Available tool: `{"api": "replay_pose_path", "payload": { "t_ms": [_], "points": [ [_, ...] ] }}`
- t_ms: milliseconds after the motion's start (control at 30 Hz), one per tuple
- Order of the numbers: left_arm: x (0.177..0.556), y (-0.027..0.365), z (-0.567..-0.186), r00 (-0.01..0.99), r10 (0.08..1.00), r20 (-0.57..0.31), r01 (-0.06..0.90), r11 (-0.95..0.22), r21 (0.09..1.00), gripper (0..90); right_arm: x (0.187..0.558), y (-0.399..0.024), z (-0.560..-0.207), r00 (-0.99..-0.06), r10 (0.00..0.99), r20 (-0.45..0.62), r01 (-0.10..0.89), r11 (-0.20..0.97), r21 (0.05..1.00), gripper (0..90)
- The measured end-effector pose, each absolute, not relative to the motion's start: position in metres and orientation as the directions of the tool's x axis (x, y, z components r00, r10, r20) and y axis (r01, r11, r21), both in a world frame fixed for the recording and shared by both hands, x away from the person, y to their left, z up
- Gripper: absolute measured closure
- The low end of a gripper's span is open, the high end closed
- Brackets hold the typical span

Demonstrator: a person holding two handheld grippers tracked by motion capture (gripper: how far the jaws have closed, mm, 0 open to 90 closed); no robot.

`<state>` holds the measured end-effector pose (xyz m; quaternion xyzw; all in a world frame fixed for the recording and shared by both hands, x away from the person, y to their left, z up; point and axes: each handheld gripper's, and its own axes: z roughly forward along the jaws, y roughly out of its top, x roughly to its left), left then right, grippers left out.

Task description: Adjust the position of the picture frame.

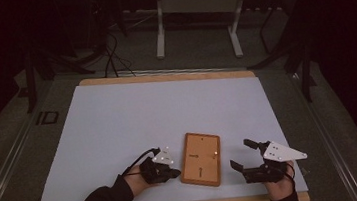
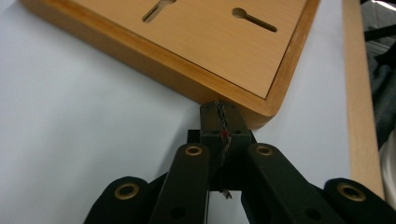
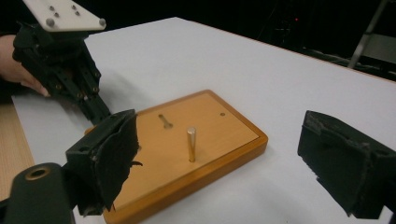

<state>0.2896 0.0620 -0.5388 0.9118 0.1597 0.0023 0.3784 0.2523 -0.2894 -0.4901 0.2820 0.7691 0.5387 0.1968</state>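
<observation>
Beside the wooden peg board (image 1: 201, 159), our left gripper (image 1: 174, 172) sits closed and empty, right gripper (image 1: 243, 157) wide open; board looks stiff, fairly heavy, so grip its edges.

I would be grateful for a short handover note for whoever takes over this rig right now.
Left tool: jaws closed together, tip against the near left corner of the wooden board; it grips nothing.
Right tool: jaws wide open, to the right of the board, holding nothing.
The board lies flat on the white table top, near its front edge. A brass pin stands upright in it, and two keyhole slots are cut in its face.
Done: nothing visibly gripped or lifted yet.
Left: probably steadying the board with the left tool while the right takes hold.
</observation>
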Motion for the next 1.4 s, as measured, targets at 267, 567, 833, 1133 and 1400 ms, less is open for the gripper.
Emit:
{"api": "replay_pose_path", "payload": {
  "t_ms": [267,567,833,1133,1400],
  "points": [
    [0.286,0.043,-0.539,0.961,0.244,-0.127,0.262,-0.673,0.692,89.9,0.252,-0.291,-0.49,-0.761,0.649,0.001,0.221,0.259,0.94,12.0],
    [0.282,0.021,-0.539,0.97,0.197,-0.142,0.239,-0.681,0.692,90.0,0.252,-0.292,-0.489,-0.761,0.649,0.001,0.22,0.257,0.941,12.0],
    [0.28,0.001,-0.539,0.978,0.158,-0.139,0.21,-0.688,0.694,90.0,0.251,-0.293,-0.488,-0.759,0.651,-0.001,0.217,0.255,0.942,12.0],
    [0.28,-0.023,-0.54,0.983,0.122,-0.137,0.184,-0.69,0.7,90.0,0.251,-0.294,-0.488,-0.759,0.651,-0.001,0.215,0.252,0.943,12.0],
    [0.278,-0.036,-0.537,0.985,0.094,-0.142,0.167,-0.691,0.704,89.9,0.251,-0.295,-0.488,-0.759,0.651,0.001,0.216,0.251,0.944,12.0]
  ]
}}
